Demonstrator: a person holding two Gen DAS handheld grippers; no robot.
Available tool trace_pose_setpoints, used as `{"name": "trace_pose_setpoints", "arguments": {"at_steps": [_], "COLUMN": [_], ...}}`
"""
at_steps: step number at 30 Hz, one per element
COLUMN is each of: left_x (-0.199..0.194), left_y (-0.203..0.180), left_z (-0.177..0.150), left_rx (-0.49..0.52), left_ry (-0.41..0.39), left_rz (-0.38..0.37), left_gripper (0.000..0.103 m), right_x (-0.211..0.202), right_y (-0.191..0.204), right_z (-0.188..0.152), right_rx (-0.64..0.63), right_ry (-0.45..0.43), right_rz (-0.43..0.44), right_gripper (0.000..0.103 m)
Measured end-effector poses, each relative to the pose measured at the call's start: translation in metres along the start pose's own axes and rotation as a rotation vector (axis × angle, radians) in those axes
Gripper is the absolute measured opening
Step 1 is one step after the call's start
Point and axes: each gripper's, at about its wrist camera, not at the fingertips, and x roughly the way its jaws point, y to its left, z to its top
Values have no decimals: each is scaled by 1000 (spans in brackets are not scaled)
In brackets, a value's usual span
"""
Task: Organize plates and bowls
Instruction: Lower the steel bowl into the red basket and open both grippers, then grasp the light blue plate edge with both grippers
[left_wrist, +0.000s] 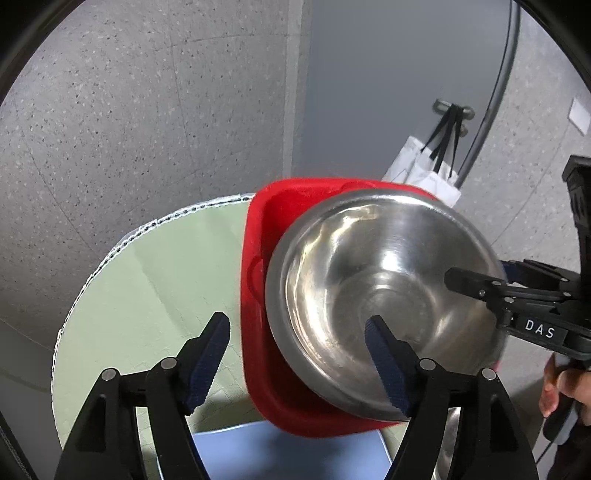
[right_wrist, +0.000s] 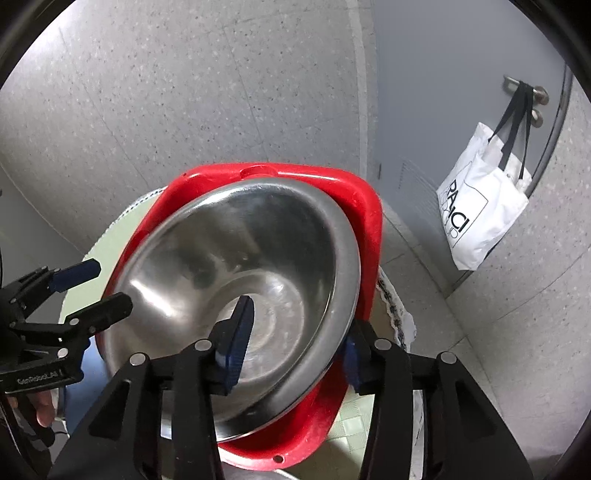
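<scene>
A large steel bowl (left_wrist: 384, 302) (right_wrist: 236, 295) is tilted over a red plastic basin (left_wrist: 258, 387) (right_wrist: 369, 221) on a round table with a pale green cloth (left_wrist: 147, 295). My right gripper (right_wrist: 295, 332) straddles the bowl's near rim, one finger inside and one outside, and holds it; it shows in the left wrist view (left_wrist: 476, 288). My left gripper (left_wrist: 299, 347) is open, its right finger over the bowl's inside, its left finger over the cloth. In the right wrist view the left gripper (right_wrist: 99, 284) is at the bowl's left edge, not gripping it.
A blue item (left_wrist: 288, 454) lies on the table below the basin. Another steel rim (right_wrist: 258, 474) shows at the bottom edge. A white bag (right_wrist: 480, 218) hangs from a door handle (right_wrist: 524, 92) at the right. The floor is grey speckled.
</scene>
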Motion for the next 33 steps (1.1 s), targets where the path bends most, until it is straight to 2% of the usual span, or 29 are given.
{"name": "trace_pose_setpoints", "arguments": {"at_steps": [3,4,8,9,14,18,20,26,29,31,33], "left_x": [-20,-27,-50,-54,-67,-66,-63,-50,-43,-37,-30], "left_y": [12,20,45,51,70,74,72,67,68,64,64], "left_z": [-6,-10,-30,-37,-75,-93,-101,-119,-123,-123,-118], "left_rx": [-10,-18,-56,-64,-83,-90,-75,-36,-19,-14,-14], "left_ry": [-27,-34,-36,-30,18,78,111,182,213,226,247], "left_rz": [26,41,64,74,90,78,71,64,62,49,32], "left_gripper": [83,85,90,93,93,93,93,92,87,79,55], "right_x": [-20,-30,-62,-72,-91,-77,-63,-26,-13,-5,1], "right_y": [4,6,14,20,69,112,127,133,137,135,135], "right_z": [-3,-5,-21,-28,-73,-105,-116,-128,-128,-128,-127], "right_rx": [3,0,2,-2,-63,-147,-181,-145,-141,-135,-126], "right_ry": [-46,-66,-109,-115,-83,-24,15,93,111,127,138], "right_rz": [-34,-55,-78,-62,49,87,56,48,45,38,49], "right_gripper": [71,73,74,74,74,74,74,72,71,65,55]}}
